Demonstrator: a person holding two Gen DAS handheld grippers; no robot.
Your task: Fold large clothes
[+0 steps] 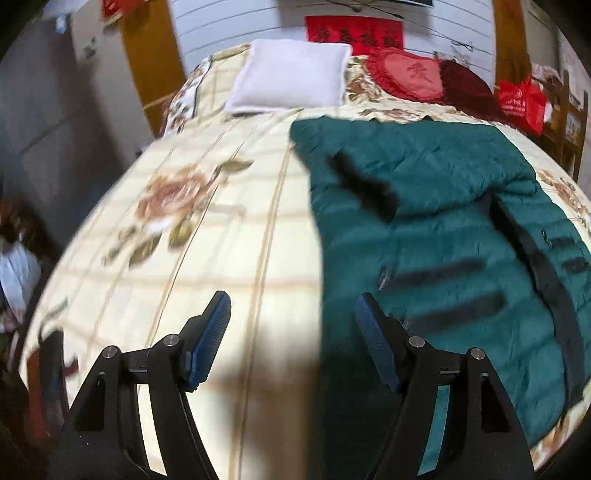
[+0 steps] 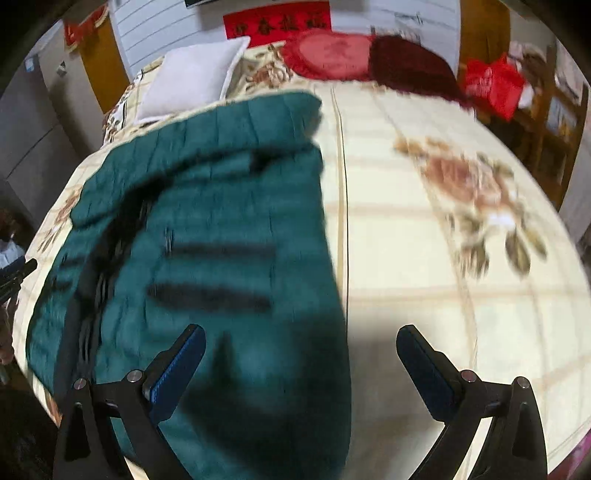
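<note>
Left wrist view: a dark green quilted jacket lies spread flat on the bed, on the right half of this frame, black zip strip running down its right part and two dark horizontal bars, probably pocket openings, across the near panel; image is motion-blurred, so finer detail cannot be read. Right wrist view: the same jacket fills the left half, its straight right edge running from far to near down the middle of the frame, with bare bedcover to the right of it. Left claw is released, fingers wide apart, hovering above the jacket's left edge; its right finger is over green fabric, the other over bedcover, nothing between them. Right claw is likewise released and holds nothing, left finger over the jacket's near part, right finger over bare bedcover. Bedcover is cream with a tan grid and large printed roses. At the far end of the bed: a white pillow, a red round cushion and a dark red cushion to its right. Red banner with dark characters on the far wall. Red bag at far right beside the bed.
</note>
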